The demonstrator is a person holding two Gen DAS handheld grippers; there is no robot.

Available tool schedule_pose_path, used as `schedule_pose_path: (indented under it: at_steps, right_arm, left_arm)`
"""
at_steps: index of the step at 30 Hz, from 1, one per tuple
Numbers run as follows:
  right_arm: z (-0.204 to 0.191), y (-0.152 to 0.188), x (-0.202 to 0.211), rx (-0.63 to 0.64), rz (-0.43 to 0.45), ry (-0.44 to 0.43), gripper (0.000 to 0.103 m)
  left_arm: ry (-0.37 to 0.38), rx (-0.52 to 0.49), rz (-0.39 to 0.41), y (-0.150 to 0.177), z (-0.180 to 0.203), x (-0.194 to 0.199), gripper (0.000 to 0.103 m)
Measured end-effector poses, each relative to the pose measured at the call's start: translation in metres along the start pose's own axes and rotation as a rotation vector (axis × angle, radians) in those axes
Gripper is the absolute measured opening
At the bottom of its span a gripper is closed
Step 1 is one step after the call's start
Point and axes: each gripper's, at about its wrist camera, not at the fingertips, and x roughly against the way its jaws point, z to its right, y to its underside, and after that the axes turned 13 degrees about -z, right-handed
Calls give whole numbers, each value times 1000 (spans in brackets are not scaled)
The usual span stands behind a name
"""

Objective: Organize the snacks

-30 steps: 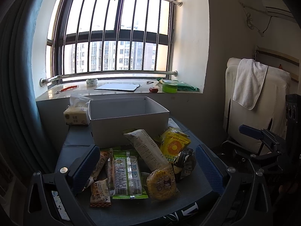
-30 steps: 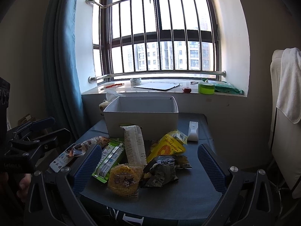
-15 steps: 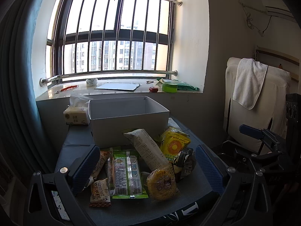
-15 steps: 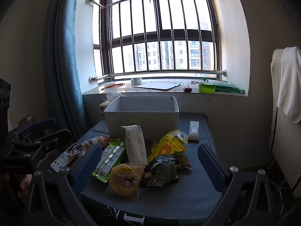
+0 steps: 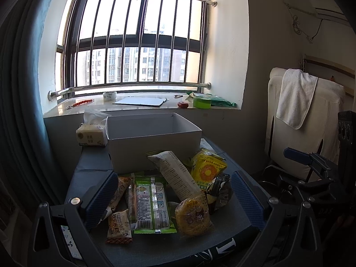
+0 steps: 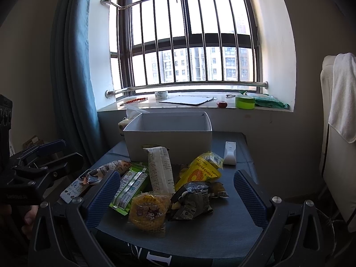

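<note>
Jaws: both my left gripper [image 5: 174, 197] and right gripper [image 6: 175, 197] spread wide, holding nothing. Snacks [image 5: 171, 191]: heaped on table [image 6: 222, 222], just before the box [image 5: 153, 138] (nothing visible inside). Advice: take the topmost packet singly, pinching flat across its width.

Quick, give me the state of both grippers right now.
Left gripper: open, holding nothing, above the snack pile.
Right gripper: open, holding nothing, above the same pile.
</note>
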Motion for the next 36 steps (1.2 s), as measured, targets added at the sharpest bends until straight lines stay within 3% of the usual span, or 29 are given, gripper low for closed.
schedule_pose_path:
  at_steps: [7, 13, 22, 27, 28, 30, 31, 32, 36]
  right_arm:
    - [0, -8, -8, 41, 5, -6, 103]
    - [-6, -35, -48, 111, -66, -58, 103]
    - [-26, -65, -171, 165, -355, -153, 103]
    - [-35, -65, -222, 173, -513, -153, 103]
    - [-38, -63, -229, 183, -535, -156, 101]
    - [-40, -60, -244, 202, -600, -131, 83]
    - [-41, -57, -250, 204, -626, -117, 58]
    - [-40, -56, -255, 204, -642, -105, 45]
    - [-30, -59, -246, 168, -603, -153, 35]
  left_arm:
    - [-6, 9, 3, 1, -8, 1, 103]
    - [-16, 40, -2, 5, -26, 0, 103]
    - [-53, 89, -34, 20, -57, -5, 103]
    - [-74, 119, -62, 27, -76, -12, 103]
    - [-79, 127, -68, 28, -80, -14, 103]
    - [-80, 146, -88, 30, -89, -20, 103]
    - [-79, 154, -96, 31, -94, -23, 103]
    - [-82, 160, -106, 31, -97, -27, 103]
    - [-101, 158, -140, 33, -110, -39, 103]
